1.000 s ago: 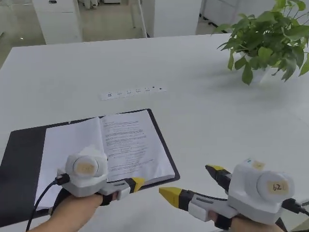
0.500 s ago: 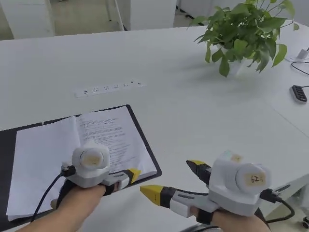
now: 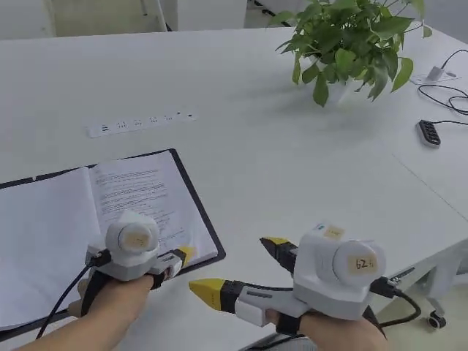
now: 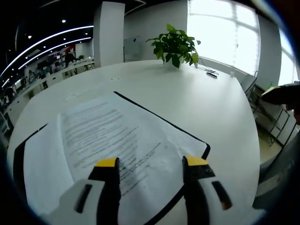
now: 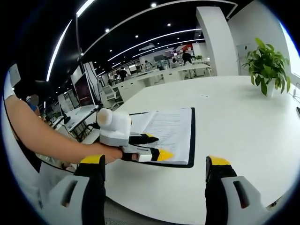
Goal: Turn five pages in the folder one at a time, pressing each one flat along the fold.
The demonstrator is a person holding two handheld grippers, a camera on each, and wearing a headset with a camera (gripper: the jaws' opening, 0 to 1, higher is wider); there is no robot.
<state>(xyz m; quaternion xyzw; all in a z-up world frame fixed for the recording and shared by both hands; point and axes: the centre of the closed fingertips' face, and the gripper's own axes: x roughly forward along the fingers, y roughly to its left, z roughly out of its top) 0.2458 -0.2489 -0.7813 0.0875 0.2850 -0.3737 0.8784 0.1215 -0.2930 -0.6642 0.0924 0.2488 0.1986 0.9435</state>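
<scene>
The left hand-held gripper has its jaws apart with nothing between them, and its yellow tips sit over the lower right corner of the folder. In the left gripper view the left hand-held gripper frames the printed right-hand page of the folder. I cannot tell whether the tips touch the paper. A round sticker on its body is too faded to read.

The right hand-held gripper is spread wide and holds nothing, over the bare surface just off the folder's near corner. Its round label reads "62"; a smaller sticker on top is illegible.

The folder lies open and flat at the left of the surface, black cover edging white pages. The print is too small to read. Beyond it is a white socket strip, and farther right a potted plant. Near the right edge lie a black strip and cables.

Against half a second ago, the head view has swung rightward, so the folder sits further left in the picture and the black strip and cables show more fully. Both grippers keep the same stance relative to the folder, and the page has not been lifted.
</scene>
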